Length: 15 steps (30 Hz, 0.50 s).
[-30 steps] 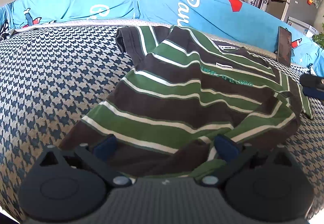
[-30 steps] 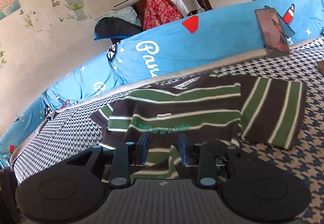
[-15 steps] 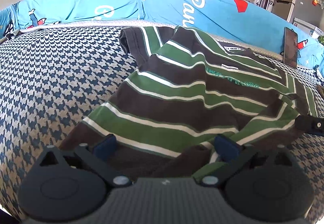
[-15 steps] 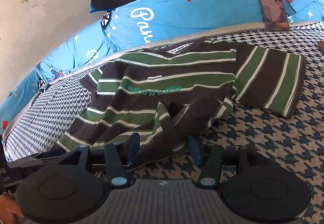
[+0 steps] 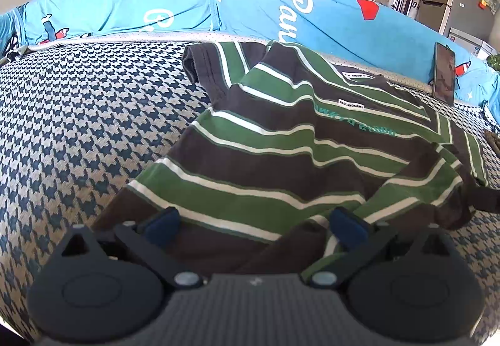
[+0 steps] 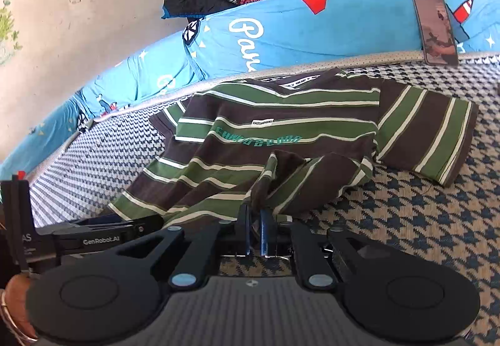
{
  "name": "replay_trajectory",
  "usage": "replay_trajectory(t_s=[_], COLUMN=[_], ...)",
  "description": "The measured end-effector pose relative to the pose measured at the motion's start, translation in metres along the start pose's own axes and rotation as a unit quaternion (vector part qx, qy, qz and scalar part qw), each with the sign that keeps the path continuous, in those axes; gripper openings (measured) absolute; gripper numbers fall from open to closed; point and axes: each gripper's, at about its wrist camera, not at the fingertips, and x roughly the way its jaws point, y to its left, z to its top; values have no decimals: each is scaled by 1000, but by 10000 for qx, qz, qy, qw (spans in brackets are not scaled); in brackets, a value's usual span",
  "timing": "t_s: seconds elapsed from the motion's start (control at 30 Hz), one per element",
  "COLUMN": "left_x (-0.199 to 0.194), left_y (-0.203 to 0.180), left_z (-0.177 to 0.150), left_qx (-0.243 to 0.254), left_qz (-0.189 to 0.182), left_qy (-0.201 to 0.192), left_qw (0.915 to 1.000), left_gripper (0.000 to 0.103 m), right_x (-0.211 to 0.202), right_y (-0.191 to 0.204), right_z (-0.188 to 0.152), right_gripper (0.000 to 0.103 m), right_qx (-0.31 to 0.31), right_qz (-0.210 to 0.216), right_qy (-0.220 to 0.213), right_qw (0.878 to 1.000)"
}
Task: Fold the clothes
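A brown, green and white striped T-shirt [image 5: 281, 152] lies front up on the houndstooth sofa seat [image 5: 78, 133], its bottom part rumpled. In the left wrist view my left gripper [image 5: 253, 221] is open wide, with the shirt's bottom hem lying between its blue pads [image 5: 159, 222]. In the right wrist view my right gripper [image 6: 256, 222] is shut on a bunched fold of the T-shirt [image 6: 281, 133] at its bottom right corner. The left gripper [image 6: 103, 236] shows low at the left of that view, at the hem's other side.
A blue printed sofa backrest [image 5: 250, 8] runs behind the shirt, with a phone [image 6: 436, 30] leaning on it at the right. A person's hand [image 6: 15, 299] is at the bottom left of the right wrist view. Bare houndstooth seat [image 6: 422, 221] lies right of the shirt.
My right gripper opened half a second ago and has now shut on the shirt's bunched hem. The left gripper stayed open at the hem, barely shifting.
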Motion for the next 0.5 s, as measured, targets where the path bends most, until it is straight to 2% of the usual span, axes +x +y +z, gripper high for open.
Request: replay_trajectory(t_s=[0.13,0.23,0.27,0.37,0.5], left_x=[-8,-11,-11,-11,-10], left_y=[7,13,13,10,8], left_z=[0,-2,-3,-4,-5], left_qx=[-209,-344,-326,-190,-127], left_qz=[-73,-97,-84,-16,32], left_qy=[21,50,46,29,27], left_qw=[9998,9993,9994,9998,9999], left_gripper=[103,103,103,103,103], right_x=[-10,-17,-17,-6,-7], right_y=[-14,-25,-29,-31,-31], right_z=[1,4,4,2,1], right_gripper=[4,4,4,4,6], right_qx=[820,1463,1642,1622,1504], right_qz=[434,747,634,-159,-410], right_qy=[-323,-611,-627,-369,-340], right_qw=[9952,9845,9824,9859,9872])
